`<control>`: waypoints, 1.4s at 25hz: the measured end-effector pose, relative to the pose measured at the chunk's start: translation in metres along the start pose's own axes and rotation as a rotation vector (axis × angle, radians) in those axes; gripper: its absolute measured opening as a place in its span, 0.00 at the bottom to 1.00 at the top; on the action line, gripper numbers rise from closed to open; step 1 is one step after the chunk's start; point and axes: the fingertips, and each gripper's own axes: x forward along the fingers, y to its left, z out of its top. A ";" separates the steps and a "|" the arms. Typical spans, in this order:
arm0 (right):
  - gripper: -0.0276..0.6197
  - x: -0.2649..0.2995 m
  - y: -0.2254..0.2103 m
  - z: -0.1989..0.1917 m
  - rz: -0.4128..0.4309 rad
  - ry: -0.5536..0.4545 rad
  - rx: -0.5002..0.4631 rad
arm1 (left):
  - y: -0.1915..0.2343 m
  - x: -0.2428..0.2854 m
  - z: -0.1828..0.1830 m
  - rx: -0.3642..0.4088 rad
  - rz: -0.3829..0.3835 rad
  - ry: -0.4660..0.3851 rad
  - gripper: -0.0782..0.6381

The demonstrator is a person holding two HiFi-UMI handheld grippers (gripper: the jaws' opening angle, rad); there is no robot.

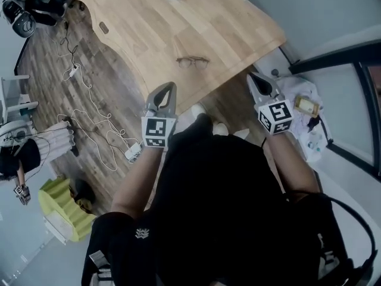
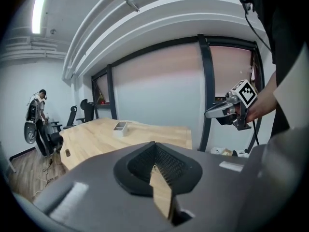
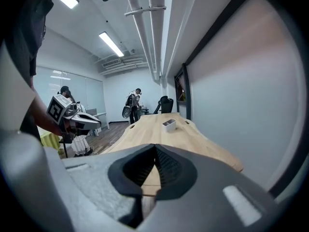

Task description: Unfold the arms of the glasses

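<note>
The glasses [image 1: 192, 62] are lying flat on the desk [image 1: 137, 22] close to its near edge, probably so both grippers can come at them from the person's side. The left gripper [image 1: 167, 89] is hovering to the near left of the glasses and the right gripper [image 1: 252, 77] to their near right, each well apart from them. Both are carrying their jaws pressed together with nothing between, likely because no grip is due yet. The glasses' long axis is running left to right across the head view, lenses side by side; which way the front is facing is too small to tell.
</note>
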 end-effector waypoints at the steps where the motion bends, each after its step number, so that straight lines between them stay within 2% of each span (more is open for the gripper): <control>1: 0.04 0.003 -0.003 0.003 -0.006 0.007 -0.002 | 0.002 0.010 0.001 0.008 -0.025 -0.003 0.12; 7: 0.05 0.037 -0.011 0.018 -0.045 0.047 -0.019 | 0.017 0.062 0.007 0.085 -0.196 -0.028 0.13; 10: 0.05 0.060 -0.008 0.030 -0.051 0.029 -0.002 | 0.018 0.089 -0.014 0.160 -0.300 0.038 0.26; 13: 0.04 0.073 -0.007 0.035 -0.086 0.025 0.005 | 0.014 0.111 -0.037 0.198 -0.371 0.076 0.27; 16: 0.05 0.075 -0.005 0.034 -0.080 0.057 -0.003 | 0.012 0.125 -0.049 0.193 -0.419 0.106 0.27; 20: 0.05 0.086 -0.017 0.027 -0.068 0.107 0.013 | 0.019 0.152 -0.049 0.177 -0.453 0.128 0.27; 24: 0.04 0.111 -0.024 0.007 -0.032 0.151 0.031 | 0.014 0.177 -0.069 0.207 -0.487 0.180 0.27; 30: 0.05 0.153 -0.023 -0.026 0.078 0.202 0.060 | 0.013 0.205 -0.094 0.212 -0.481 0.239 0.27; 35: 0.05 0.162 -0.031 -0.052 0.137 0.265 0.050 | -0.003 0.219 -0.119 0.256 -0.463 0.288 0.24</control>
